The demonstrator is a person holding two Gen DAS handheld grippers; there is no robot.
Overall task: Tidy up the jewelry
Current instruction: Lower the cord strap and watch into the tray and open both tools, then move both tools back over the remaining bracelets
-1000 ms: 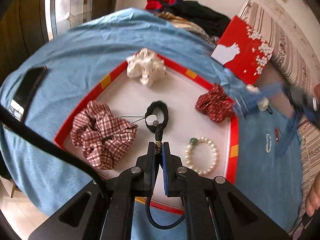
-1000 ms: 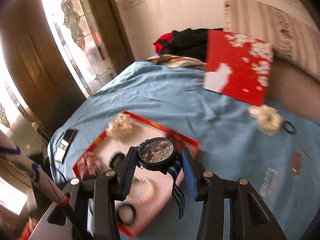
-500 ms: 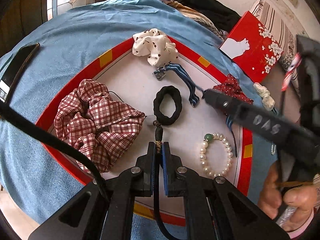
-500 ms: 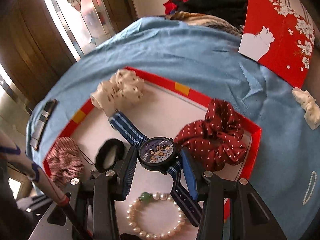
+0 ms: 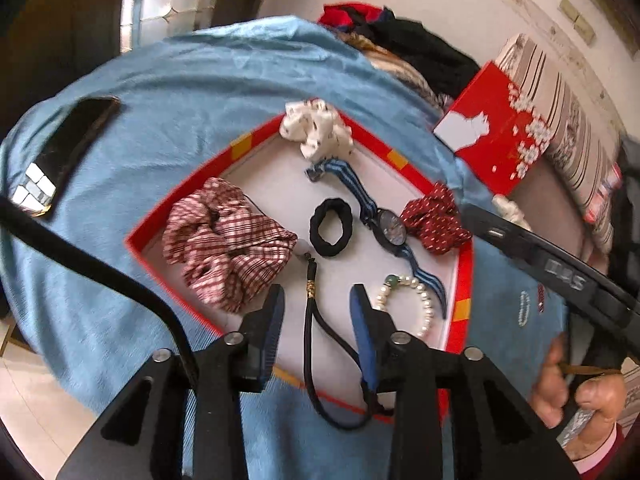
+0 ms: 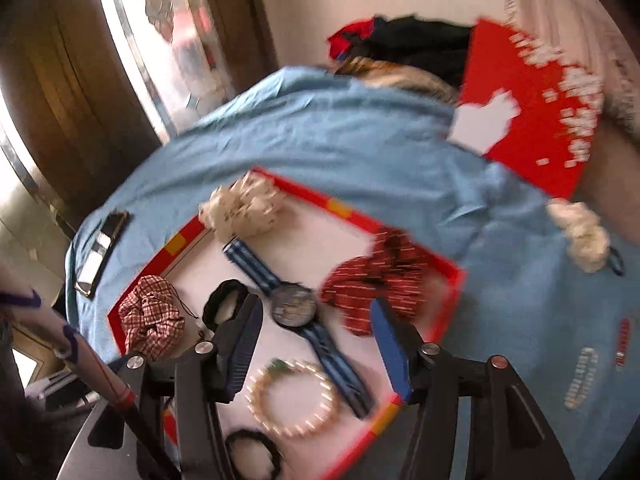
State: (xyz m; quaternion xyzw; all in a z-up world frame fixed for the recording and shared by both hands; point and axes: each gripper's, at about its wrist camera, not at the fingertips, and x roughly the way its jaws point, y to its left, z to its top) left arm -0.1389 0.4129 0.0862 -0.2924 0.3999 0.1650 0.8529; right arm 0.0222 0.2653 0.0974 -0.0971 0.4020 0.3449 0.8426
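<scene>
Left wrist view, over a red-rimmed tray (image 5: 463,276) on a blue cloth (image 5: 192,92): left gripper (image 5: 317,300) open, jaws spread either side of a black cord necklace (image 5: 309,320) w/ gold bead, empty of any grip. Cord's long axis runs straight out between the jaws toward tray centre, loop end trailing back over the near rim onto the cloth. Watch (image 5: 391,229) flat in the tray, striped strap on a diagonal from the white scrunchie (image 5: 318,134) at the far corner down toward the pearl bracelet (image 5: 404,304) by the right edge; face between black hair tie (image 5: 331,227) and red dotted scrunchie (image 5: 434,222). Plaid scrunchie (image 5: 228,240) at the left edge.

Right wrist view, blurred: right gripper (image 6: 316,344) open too, nothing held, watch (image 6: 294,305) just ahead of and between its jaws, apart from both pads. Still outside the tray, on cloth to the right: cream scrunchie (image 6: 580,236), small beaded pieces (image 6: 580,376) near the cloth's right edge. Right gripper nearer to those; likely next pick-up lies to its right, judged from layout only.

Vs 0.5 s ago: left jaws then shut on the cord, now released. Right jaws then clamped on the watch face, now let go, watch lying in the tray w/ strap stretched out. Both views motion-smeared vs. the sharper earlier frames. Vs 1.0 s ago: watch then carried over the cloth, not yet at the tray.
</scene>
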